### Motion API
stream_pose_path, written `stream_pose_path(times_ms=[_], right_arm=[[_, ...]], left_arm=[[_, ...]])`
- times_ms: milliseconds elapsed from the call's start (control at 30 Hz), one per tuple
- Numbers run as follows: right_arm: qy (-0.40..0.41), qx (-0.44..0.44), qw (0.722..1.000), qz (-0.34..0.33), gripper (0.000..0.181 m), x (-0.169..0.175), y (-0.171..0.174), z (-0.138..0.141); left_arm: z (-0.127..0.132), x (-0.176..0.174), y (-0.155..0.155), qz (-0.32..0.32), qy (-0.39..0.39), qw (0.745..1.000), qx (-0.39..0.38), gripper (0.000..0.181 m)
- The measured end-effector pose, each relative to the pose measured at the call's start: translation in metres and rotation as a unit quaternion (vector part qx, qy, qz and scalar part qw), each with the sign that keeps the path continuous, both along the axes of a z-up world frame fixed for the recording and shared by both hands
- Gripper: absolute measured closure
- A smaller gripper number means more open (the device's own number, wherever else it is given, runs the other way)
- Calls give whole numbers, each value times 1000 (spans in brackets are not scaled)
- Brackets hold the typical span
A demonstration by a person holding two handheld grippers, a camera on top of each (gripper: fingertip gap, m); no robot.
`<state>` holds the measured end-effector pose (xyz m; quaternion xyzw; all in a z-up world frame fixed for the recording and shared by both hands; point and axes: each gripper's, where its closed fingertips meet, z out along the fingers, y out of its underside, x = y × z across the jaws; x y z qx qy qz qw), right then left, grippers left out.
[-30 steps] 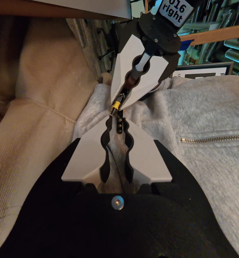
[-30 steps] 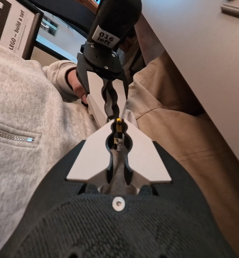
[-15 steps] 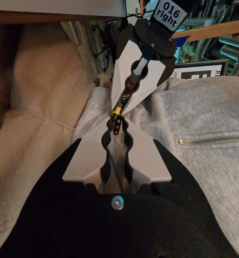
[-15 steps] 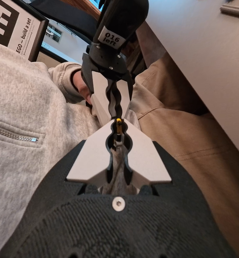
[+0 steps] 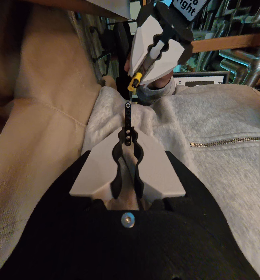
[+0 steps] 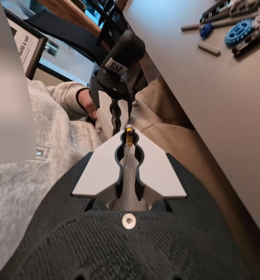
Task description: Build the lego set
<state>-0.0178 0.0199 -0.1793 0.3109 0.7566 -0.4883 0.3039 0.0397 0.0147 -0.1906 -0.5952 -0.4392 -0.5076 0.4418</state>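
Note:
My left gripper (image 5: 127, 131) is shut on a thin black Lego beam (image 5: 128, 118) with a row of holes, which sticks out past its tips. My right gripper (image 6: 129, 131) is shut on a small yellow Lego pin (image 6: 129, 139). In the left wrist view the right gripper (image 5: 139, 81) hangs above and apart from the beam's free end, with the yellow pin (image 5: 134, 81) poking out of its tips. In the right wrist view the left gripper (image 6: 116, 130) is just beyond my tips. Both are held over a person's lap.
A grey zip sweater (image 5: 209, 121) and tan trousers (image 5: 35, 121) fill the space below. A table edge (image 6: 202, 90) runs on the right, with blue gears (image 6: 238, 32) and dark Lego beams (image 6: 217, 10) on it. A framed sign (image 5: 200, 79) stands behind. My hands' fingertips stand some 6 cm from each other.
The two grippers were tip to tip, the pin at the beam's end. Now they have pulled apart: the right gripper has lifted away with the yellow pin, and more of the beam shows.

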Motion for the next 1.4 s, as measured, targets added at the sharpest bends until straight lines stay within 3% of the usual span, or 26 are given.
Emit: stream_pose_path(times_ms=[167,400,1200,1400], right_arm=[[-4,32,999,23,176,9,4,-11],[50,66,995,60,176,20,-4,-15],[39,39,996,69,176,24,-12,-8],[41,12,995,89,176,32,-15,4]], left_arm=[[1,2,-2,-10,11,1000,0,174],[0,1,0,-16,23,1000,-10,174],[4,6,-7,-42,2,999,1,169],[10,11,-12,-45,32,998,6,168]])
